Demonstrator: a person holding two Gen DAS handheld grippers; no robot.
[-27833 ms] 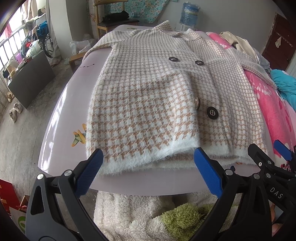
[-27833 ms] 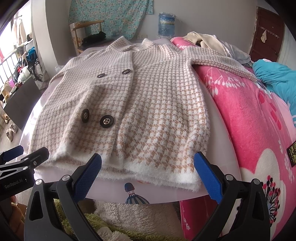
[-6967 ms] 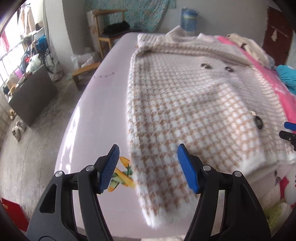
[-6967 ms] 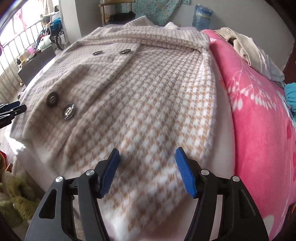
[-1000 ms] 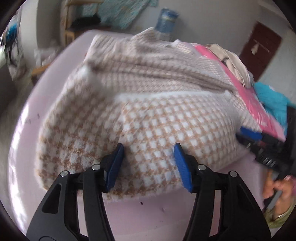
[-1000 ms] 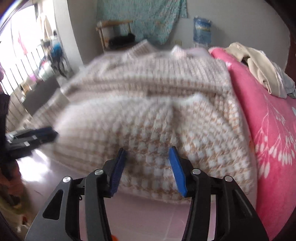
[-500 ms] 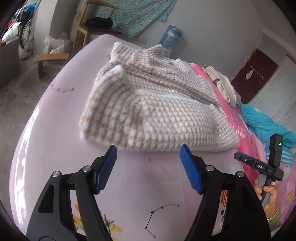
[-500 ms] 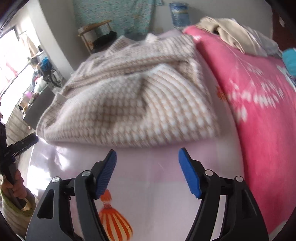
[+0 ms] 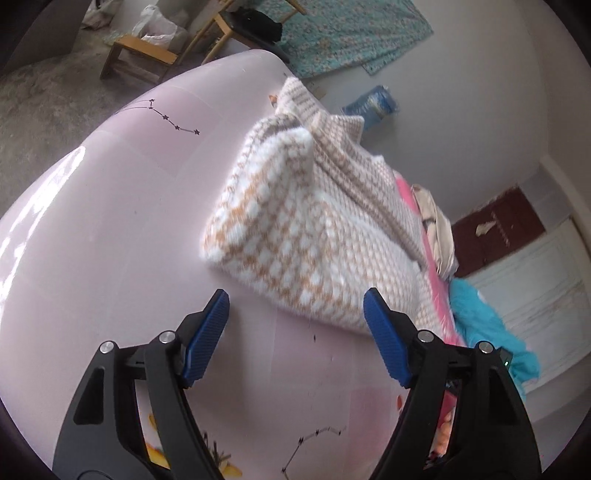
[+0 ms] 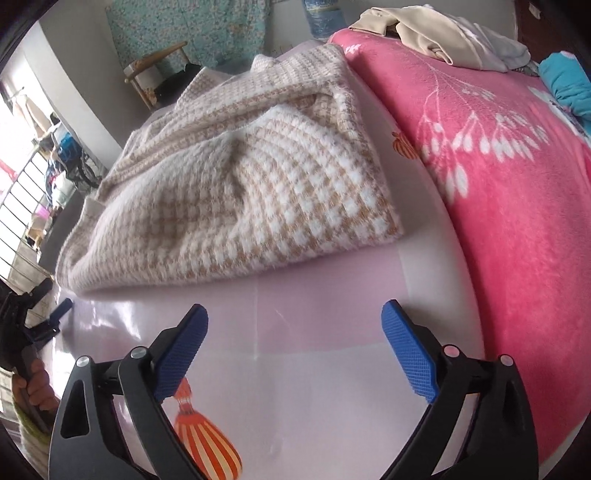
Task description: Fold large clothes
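A fuzzy beige-and-white houndstooth coat point(image 9: 317, 236) point(image 10: 236, 192) lies folded in half on the pale pink sheet point(image 9: 110, 229) point(image 10: 295, 332), its hem laid back over the upper part. My left gripper point(image 9: 295, 314) hovers just short of the fold's near edge; its jaws are still opening and hold nothing. My right gripper point(image 10: 293, 325) stands back from the fold over bare sheet, its jaws opening wide with nothing between them. In the right wrist view the left gripper point(image 10: 44, 314) shows at the far left in a person's hand point(image 10: 33, 384).
A bright pink floral blanket point(image 10: 498, 166) covers the bed's right side, with cream clothes point(image 10: 436, 33) and a teal garment point(image 10: 569, 81) on it. A wooden chair point(image 9: 221, 33) and stool point(image 9: 140, 59) stand beyond the bed. A water bottle point(image 9: 373, 103) sits by the far wall.
Both grippers let go of the coat's folded hem, opened and drew back toward me. The left view has rolled, tilting the scene.
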